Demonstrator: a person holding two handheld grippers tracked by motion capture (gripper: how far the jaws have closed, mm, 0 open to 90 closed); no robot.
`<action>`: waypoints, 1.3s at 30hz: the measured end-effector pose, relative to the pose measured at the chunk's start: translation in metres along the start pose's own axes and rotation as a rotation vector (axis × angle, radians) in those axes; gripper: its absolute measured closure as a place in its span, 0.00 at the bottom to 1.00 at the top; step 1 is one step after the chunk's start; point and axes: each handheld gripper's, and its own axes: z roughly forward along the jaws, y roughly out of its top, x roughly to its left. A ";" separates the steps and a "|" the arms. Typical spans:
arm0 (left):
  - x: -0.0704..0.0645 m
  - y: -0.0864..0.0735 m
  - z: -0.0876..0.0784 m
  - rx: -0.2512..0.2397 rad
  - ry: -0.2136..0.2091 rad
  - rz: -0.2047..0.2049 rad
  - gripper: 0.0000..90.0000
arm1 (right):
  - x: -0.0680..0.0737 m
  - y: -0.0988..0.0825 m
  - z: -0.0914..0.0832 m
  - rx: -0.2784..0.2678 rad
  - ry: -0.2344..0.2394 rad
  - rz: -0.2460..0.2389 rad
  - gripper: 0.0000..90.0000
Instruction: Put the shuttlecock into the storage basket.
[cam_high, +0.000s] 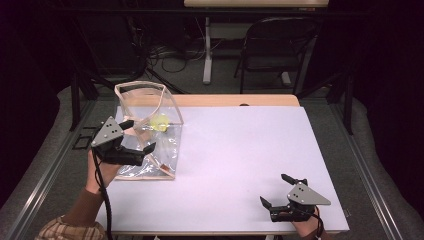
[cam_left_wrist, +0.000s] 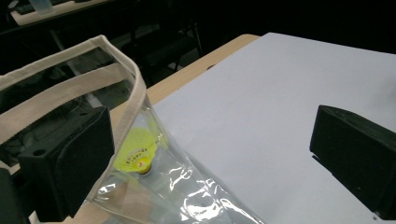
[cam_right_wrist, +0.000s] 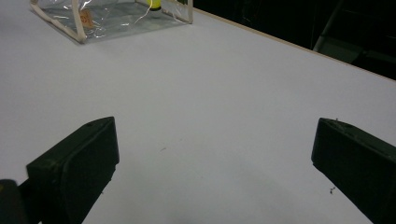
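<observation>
A clear plastic tote bag (cam_high: 140, 85) with beige trim stands on the left of the white table (cam_high: 240, 150). A small yellow object (cam_high: 161, 121) lies inside it. My left gripper (cam_high: 139, 136) is open at the bag's near side. In the left gripper view the bag's trimmed edge (cam_left_wrist: 135, 93) runs between the jaws of the left gripper (cam_left_wrist: 215, 154), one jaw sits behind the clear wall, and the yellow object (cam_left_wrist: 135, 151) lies just beyond. My right gripper (cam_high: 276, 190) stands open and holds nothing near the front right corner. In its own view the right gripper (cam_right_wrist: 215, 163) faces the bag (cam_right_wrist: 77, 28) from far off.
A strip of bare wood (cam_high: 225, 100) runs along the table's back edge. Beyond it are a folding chair (cam_high: 277, 45), a white table leg (cam_high: 206, 50) and floor cables. A small brown tag (cam_high: 162, 166) lies in the bag's bottom.
</observation>
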 end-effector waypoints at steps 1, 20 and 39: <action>-0.001 -0.002 0.000 -0.001 -0.005 0.000 0.00 | 0.000 0.000 0.000 0.000 0.000 0.000 0.00; -0.025 -0.046 0.002 -0.014 -0.072 0.001 0.00 | 0.000 0.000 0.000 -0.004 -0.005 0.001 0.00; -0.039 -0.086 0.007 -0.021 -0.093 -0.066 0.00 | 0.000 0.000 0.000 -0.003 -0.003 0.000 0.00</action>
